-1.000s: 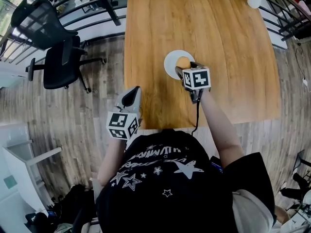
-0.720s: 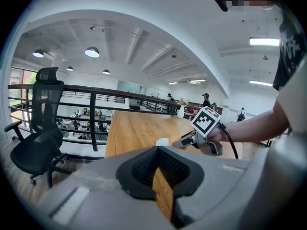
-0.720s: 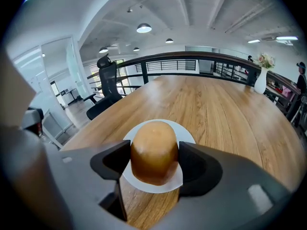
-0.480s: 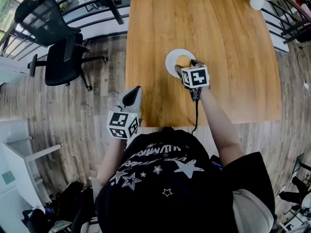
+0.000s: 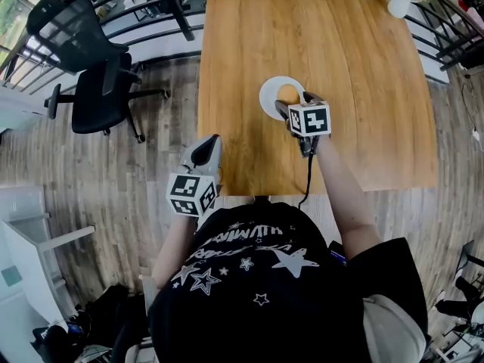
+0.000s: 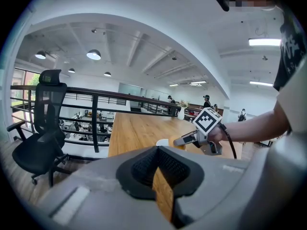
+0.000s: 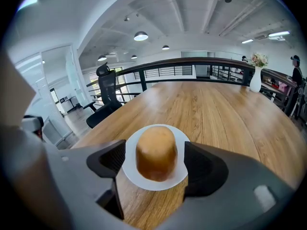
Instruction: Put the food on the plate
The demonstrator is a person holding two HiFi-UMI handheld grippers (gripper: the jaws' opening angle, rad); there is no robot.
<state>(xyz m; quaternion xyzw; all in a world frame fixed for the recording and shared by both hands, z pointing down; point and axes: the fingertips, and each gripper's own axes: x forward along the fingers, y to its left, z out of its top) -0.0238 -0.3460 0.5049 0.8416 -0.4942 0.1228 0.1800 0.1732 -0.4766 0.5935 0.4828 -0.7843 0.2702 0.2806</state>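
Observation:
A round golden-brown bun (image 7: pixel 156 152) stands upright on a small white plate (image 7: pixel 132 175) on the wooden table (image 5: pixel 340 66). My right gripper (image 7: pixel 154 159) straddles the bun. Its jaws have just been opening, and a gap shows between each pad and the bun. From the head view the bun (image 5: pixel 286 94) and the plate (image 5: pixel 266 100) lie just beyond the right gripper (image 5: pixel 293 102). My left gripper (image 5: pixel 206 148) hangs off the table's near left edge, shut and empty. The left gripper (image 6: pixel 157 164) looks across at the right gripper (image 6: pixel 184 140).
A black office chair (image 5: pixel 98 97) stands on the wood floor left of the table, with a dark railing (image 5: pixel 151 10) behind it. A white vase (image 5: pixel 398 2) sits at the table's far right corner. The person's torso is close to the table's near edge.
The right gripper's jaws sit slightly wider around the bun, which stays on the plate. The left gripper has not moved.

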